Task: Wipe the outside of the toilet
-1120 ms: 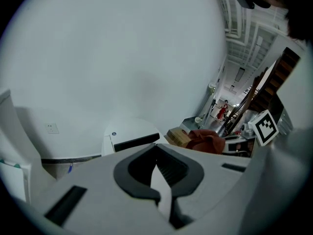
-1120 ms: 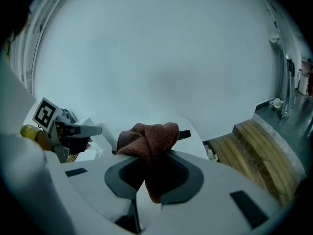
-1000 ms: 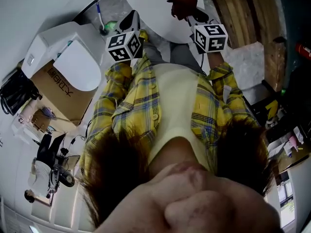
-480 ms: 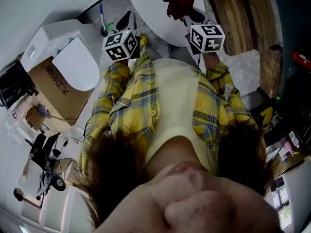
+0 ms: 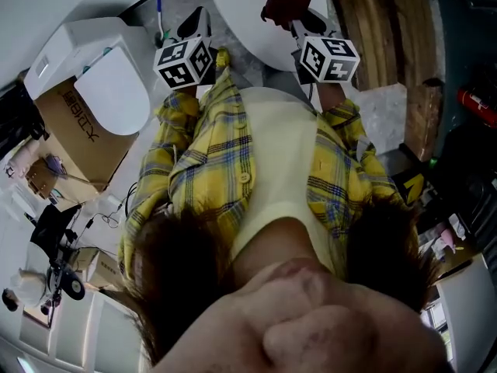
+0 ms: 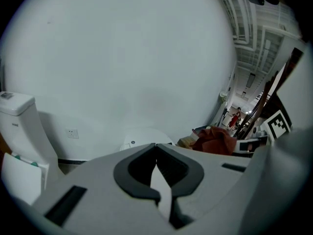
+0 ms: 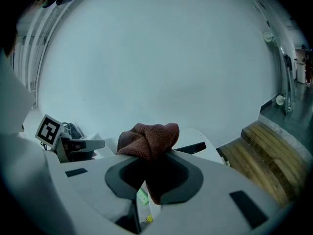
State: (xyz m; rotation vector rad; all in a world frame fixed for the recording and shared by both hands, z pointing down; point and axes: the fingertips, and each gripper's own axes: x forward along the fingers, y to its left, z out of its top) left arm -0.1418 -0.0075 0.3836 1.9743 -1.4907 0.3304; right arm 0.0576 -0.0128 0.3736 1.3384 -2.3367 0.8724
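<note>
Right gripper [image 7: 151, 156] clamps the red cloth [image 7: 149, 137] — white toilet [image 5: 248, 22] lies just ahead at its 12 o'clock, nearer this hand; left gripper [image 6: 156, 148] at 9 o'clock, jaws closed, empty.

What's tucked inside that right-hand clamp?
A bunched dark red cloth is pinched in the right gripper, its upper part sticking out. The part between the jaws is covered.

Toilet [image 5: 109, 92]: white, plain. Cloth [image 7: 149, 138]: dark reddish-brown, plain. Left gripper [image 6: 156, 148] and right gripper [image 7: 146, 155]: pale grey shells, dark grey pads. Marker cubes [image 5: 184, 62]: white with black squares. Shirt [image 5: 206, 169]: yellow plaid, blue-grey lines. Cardboard box [image 5: 70, 127]: brown with black print.
</note>
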